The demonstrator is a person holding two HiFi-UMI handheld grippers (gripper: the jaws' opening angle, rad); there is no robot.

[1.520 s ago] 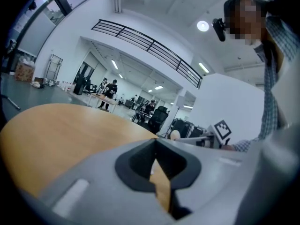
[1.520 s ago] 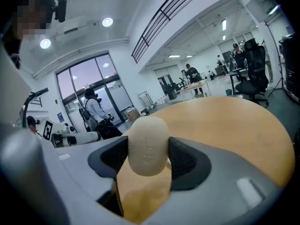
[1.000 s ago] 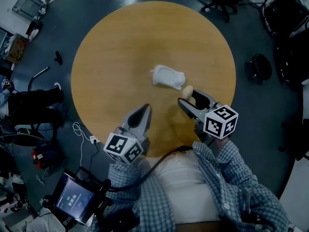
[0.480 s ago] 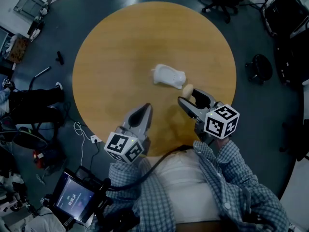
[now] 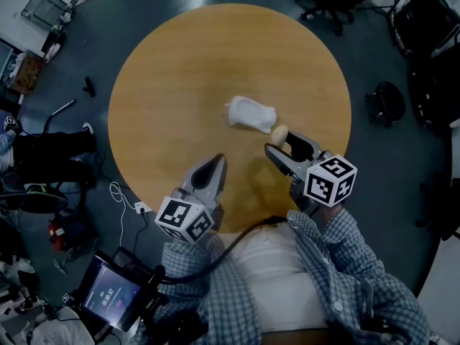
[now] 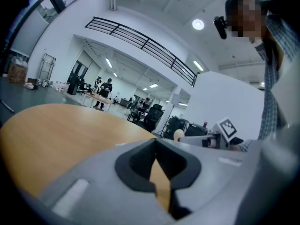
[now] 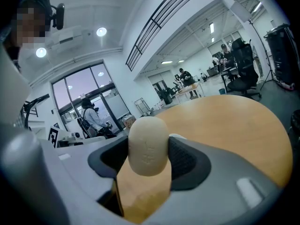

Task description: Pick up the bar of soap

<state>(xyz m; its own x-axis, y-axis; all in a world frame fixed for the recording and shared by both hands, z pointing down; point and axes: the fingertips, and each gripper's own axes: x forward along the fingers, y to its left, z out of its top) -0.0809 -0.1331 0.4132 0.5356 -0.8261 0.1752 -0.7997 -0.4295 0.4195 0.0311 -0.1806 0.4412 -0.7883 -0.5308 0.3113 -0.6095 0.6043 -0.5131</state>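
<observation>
The left gripper (image 5: 215, 166) hangs over the near edge of the round wooden table (image 5: 180, 77), left of the person's body. Its fingers are pressed together with nothing between them, and only a sliver of tabletop shows behind the pads in the left gripper view. Near the middle of the table, further off and to the right, a white dish (image 5: 251, 113) lies on its own. Just beside the dish, at its near right end, is the bar of soap (image 5: 279, 132), pale and rounded. The right gripper (image 5: 284, 144) pinches the soap at the tips of its fingers, both pads against its sides. In the right gripper view the soap stands upright, with tabletop showing beneath it
</observation>
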